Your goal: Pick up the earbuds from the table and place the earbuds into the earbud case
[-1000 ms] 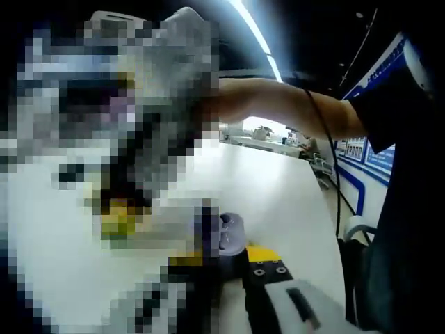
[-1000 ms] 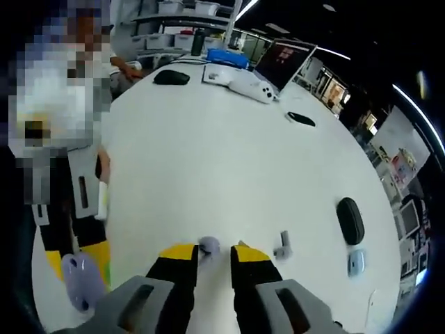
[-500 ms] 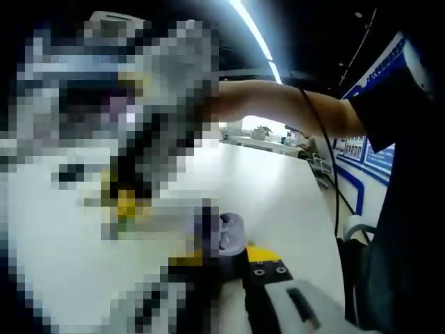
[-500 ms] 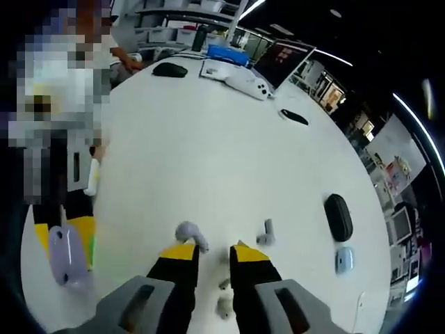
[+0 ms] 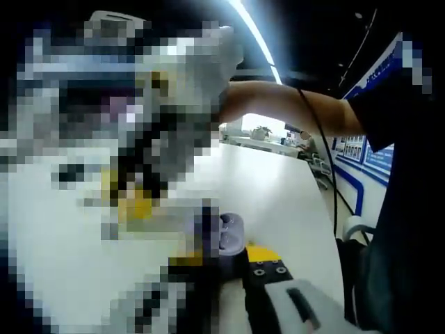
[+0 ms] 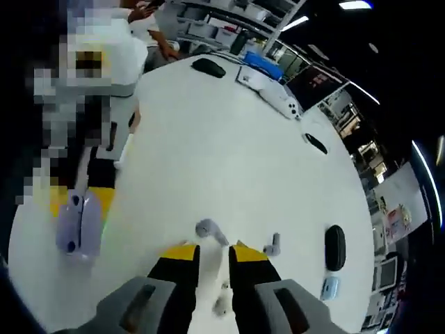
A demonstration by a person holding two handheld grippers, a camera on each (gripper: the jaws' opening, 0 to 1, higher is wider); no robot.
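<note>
Black, yellow-tipped fingers (image 6: 182, 259) of the right gripper (image 6: 211, 254) stand parted over the white table (image 6: 229, 167), grasping nothing. At the left, the left gripper (image 6: 82, 209) clenches the lavender earbud case (image 6: 75, 224). One earbud (image 6: 208, 229) lies just beyond the right fingertips, another (image 6: 274, 242) further right.

— What sits along the table's (image 6: 229, 160) far edge?
— A dark mouse (image 6: 208, 67), a blue box (image 6: 263, 62), a white controller (image 6: 284, 106) and a laptop (image 6: 314, 81).
— And the right edge?
— A black case (image 6: 335, 247).
</note>
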